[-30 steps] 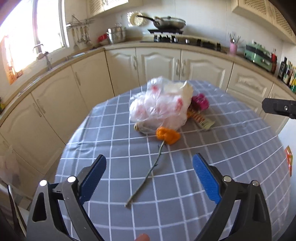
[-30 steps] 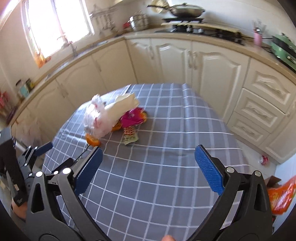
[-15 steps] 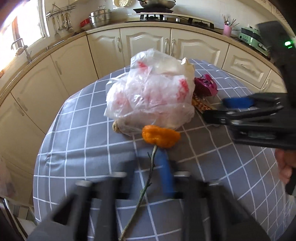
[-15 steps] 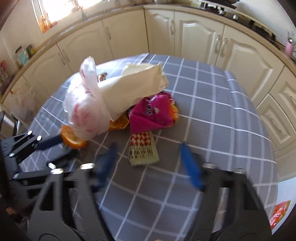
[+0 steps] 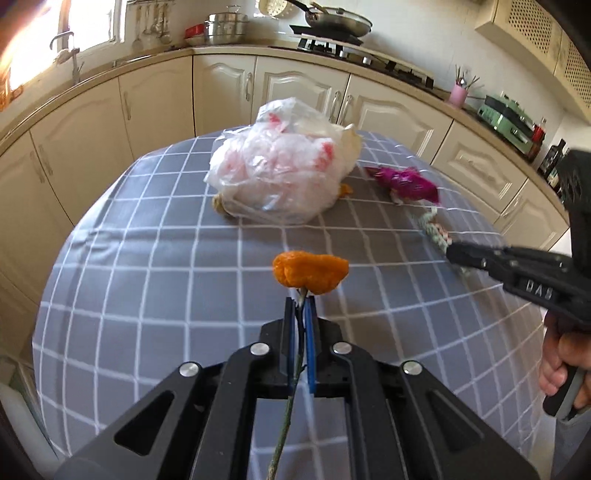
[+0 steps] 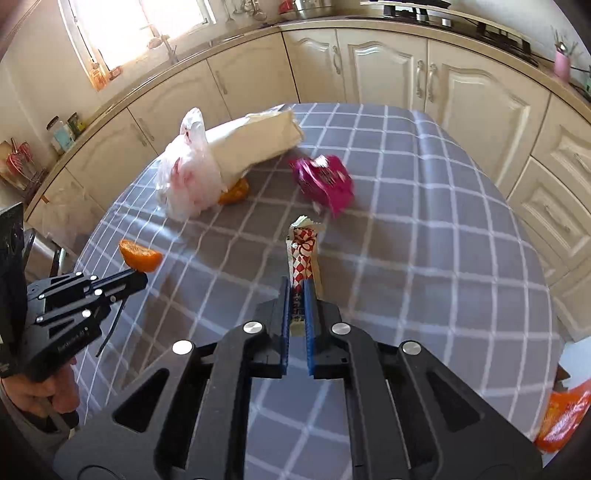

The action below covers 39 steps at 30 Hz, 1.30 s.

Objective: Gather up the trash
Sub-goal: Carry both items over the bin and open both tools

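Working surface is a table under a grey tablecloth [image 5: 155, 280] with a white grid, set in a kitchen with cream cabinets [image 5: 295, 92], a gas hob [image 5: 354, 55] carrying a frying pan [image 5: 332, 24], a steel pot [image 5: 225, 27] near the sunlit window, and a pink utensil cup [image 5: 458, 96] on the counter. Your left gripper [image 5: 301, 306] is clamped on the thin stem of an orange flower [image 5: 310, 272]; the crumpled orange head sits just past the fingertips and the stem runs back between the blue pads and out below, held off the cloth. Your right gripper [image 6: 295, 291] is closed on a snack wrapper [image 6: 304, 251], red-and-white diamond print with a pale crimped end, standing up out of the jaws above the table. Remaining trash on the table: a translucent white plastic bag [image 5: 280, 181] with red print, lumpy and full, with a cream paper bag [image 6: 255, 142] lying against it; an orange peel piece [image 6: 234, 192] touching the bag's lower edge; a crumpled magenta wrapper [image 6: 325, 181] near the bag, blurred. An orange bag [image 6: 561, 417] lies on the floor to the right of the table, in the right wrist view.
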Available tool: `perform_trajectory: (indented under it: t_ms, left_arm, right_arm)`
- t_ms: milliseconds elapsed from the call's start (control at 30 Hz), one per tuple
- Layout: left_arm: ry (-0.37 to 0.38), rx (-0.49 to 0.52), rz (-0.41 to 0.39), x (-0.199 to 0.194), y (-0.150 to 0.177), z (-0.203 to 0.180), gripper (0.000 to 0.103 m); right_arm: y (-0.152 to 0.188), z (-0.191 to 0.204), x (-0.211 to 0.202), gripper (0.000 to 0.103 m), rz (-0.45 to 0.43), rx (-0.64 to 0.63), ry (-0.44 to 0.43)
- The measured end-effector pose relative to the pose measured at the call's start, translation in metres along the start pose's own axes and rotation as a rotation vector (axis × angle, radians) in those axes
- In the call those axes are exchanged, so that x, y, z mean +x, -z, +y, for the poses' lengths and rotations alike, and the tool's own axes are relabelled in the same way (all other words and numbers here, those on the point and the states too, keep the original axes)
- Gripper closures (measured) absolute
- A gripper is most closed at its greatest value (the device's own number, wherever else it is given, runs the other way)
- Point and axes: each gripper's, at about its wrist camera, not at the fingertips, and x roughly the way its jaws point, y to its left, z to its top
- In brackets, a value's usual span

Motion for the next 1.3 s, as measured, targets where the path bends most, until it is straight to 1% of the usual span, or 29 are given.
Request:
perform_trajectory:
  t_ms: [200,333,433,533,700,867,900,967,1067,1200,1233,1300]
  left_arm:
    - [0.011,-0.003,-0.015,-0.012,0.009,-0.020,0.098]
    - [0.021,0.022,-0.027,-0.024,0.012,-0.034,0.098]
    - [0.036,0.031,-0.041,-0.032,0.012,-0.046,0.098]
    - [0.060,0.043,-0.058,-0.041,0.010,-0.061,0.099]
    - [0.102,0.075,-0.080,-0.048,0.001,-0.093,0.099]
    - [0.162,0.128,-0.093,-0.048,-0.012,-0.144,0.099]
    - [0.175,0.136,-0.092,-0.047,-0.014,-0.153,0.099]
    - [0.206,0.174,-0.092,-0.046,-0.017,-0.181,0.099]
    - [0.281,0.234,-0.072,-0.038,-0.020,-0.229,0.099]
    - [0.374,0.311,-0.012,-0.022,-0.014,-0.292,0.098]
    - [0.405,0.333,0.020,-0.014,-0.010,-0.312,0.098]
    - [0.437,0.362,0.075,0.004,-0.003,-0.346,0.098]
  right_arm:
    - [0.018,-0.001,-0.012,0.095,0.004,-0.029,-0.005]
    - [0.026,-0.003,-0.020,0.096,-0.010,-0.010,-0.041]
    - [0.032,-0.008,-0.034,0.096,-0.044,0.031,-0.072]
    - [0.038,-0.020,-0.056,0.096,-0.095,0.078,-0.097]
    - [0.043,-0.041,-0.094,0.096,-0.178,0.131,-0.105]
    - [0.054,-0.077,-0.130,0.096,-0.239,0.188,-0.078]
    - [0.060,-0.089,-0.140,0.096,-0.254,0.207,-0.059]
    - [0.069,-0.106,-0.154,0.096,-0.276,0.238,-0.034]
    - [0.091,-0.144,-0.181,0.096,-0.309,0.304,0.023]
    - [0.128,-0.203,-0.206,0.096,-0.322,0.422,0.108]
    - [0.143,-0.223,-0.210,0.096,-0.317,0.470,0.131]
    - [0.163,-0.246,-0.213,0.096,-0.310,0.530,0.153]
